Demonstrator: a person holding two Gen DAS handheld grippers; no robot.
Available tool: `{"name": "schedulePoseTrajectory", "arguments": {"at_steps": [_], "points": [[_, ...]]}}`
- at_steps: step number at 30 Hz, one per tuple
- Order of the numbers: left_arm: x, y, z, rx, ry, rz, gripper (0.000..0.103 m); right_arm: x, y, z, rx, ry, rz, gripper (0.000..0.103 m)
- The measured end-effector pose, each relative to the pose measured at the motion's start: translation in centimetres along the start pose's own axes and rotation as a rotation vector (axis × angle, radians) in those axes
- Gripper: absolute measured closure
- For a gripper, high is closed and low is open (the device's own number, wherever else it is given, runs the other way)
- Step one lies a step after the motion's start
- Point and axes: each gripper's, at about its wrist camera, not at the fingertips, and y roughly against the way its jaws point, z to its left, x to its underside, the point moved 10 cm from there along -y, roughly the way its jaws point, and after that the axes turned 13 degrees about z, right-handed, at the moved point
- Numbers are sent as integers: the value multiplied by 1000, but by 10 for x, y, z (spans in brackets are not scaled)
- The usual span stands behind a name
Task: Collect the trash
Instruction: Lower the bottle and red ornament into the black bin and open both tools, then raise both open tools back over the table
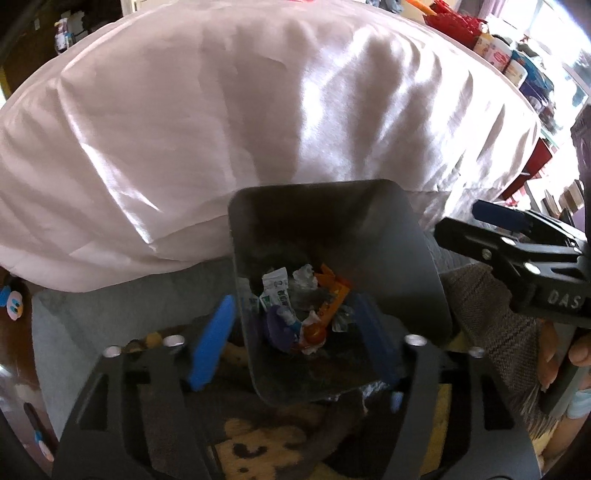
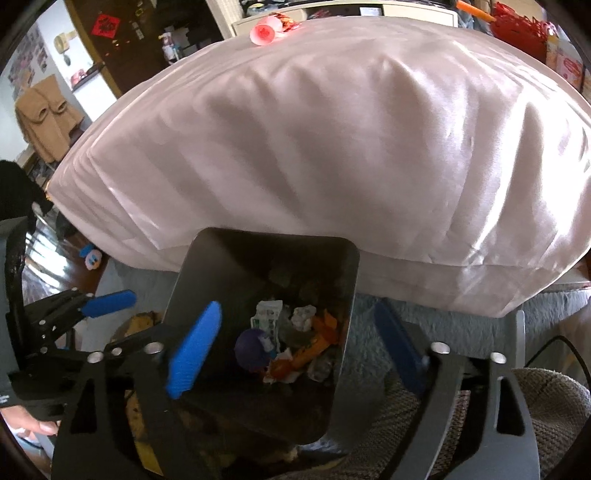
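bin of trash between both spread grippers

the left gripper (image 1: 295,332) and right gripper (image 2: 295,347) both stand spread, pinching nothing. the grey bin (image 1: 402,266) sits between each pair of blue pads, crumpled wrappers (image 1: 306,306) at its bottom. beyond it lies a white pillow (image 1: 240,129).

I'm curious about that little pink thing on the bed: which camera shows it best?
The right wrist view: the pink thing sits whole at the far edge of the white bedcover. The left wrist view catches only a pink sliver at its top edge.
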Motion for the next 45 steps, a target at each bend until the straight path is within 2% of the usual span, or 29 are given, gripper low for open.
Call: {"name": "schedulePoseTrajectory", "arguments": {"at_steps": [2, 3, 8, 13, 18, 24, 29, 35, 41, 45], "points": [[-2, 3, 3, -8, 13, -9, 12, -1, 1, -2, -4, -12, -8, 7], [-3, 4, 5, -12, 19, -14, 9, -1, 2, -3, -9, -17, -10, 7], [-5, 7, 14, -13, 48, -19, 8, -4, 9, -7, -46, -52, -39, 7], [-12, 24, 15, -28, 33, -50, 8, -11, 19, -11, -66, -74, -62, 7], [-33, 57, 15, -43, 15, -123, 8, -37, 50, -12, -16, -39, -139, 7], [-75, 96, 24, -54, 24, -215, 8, -90, 97, -15, 41, -9, -249, 7], [-112, 117, 25, -65, 15, -259, 8, -135, 124, -26, 68, -27, -311, 7], [-164, 126, 21, -32, 34, -276, 8, -177, 118, -39, 86, -43, -290, 7], [-220, 128, 15, -53, 29, -297, 8, -205, 99, -53, 150, -38, -251, 7], [-257, 127, 12, -57, 19, -317, 15, -222, 99, -67, 201, -35, -263, 7]]}}
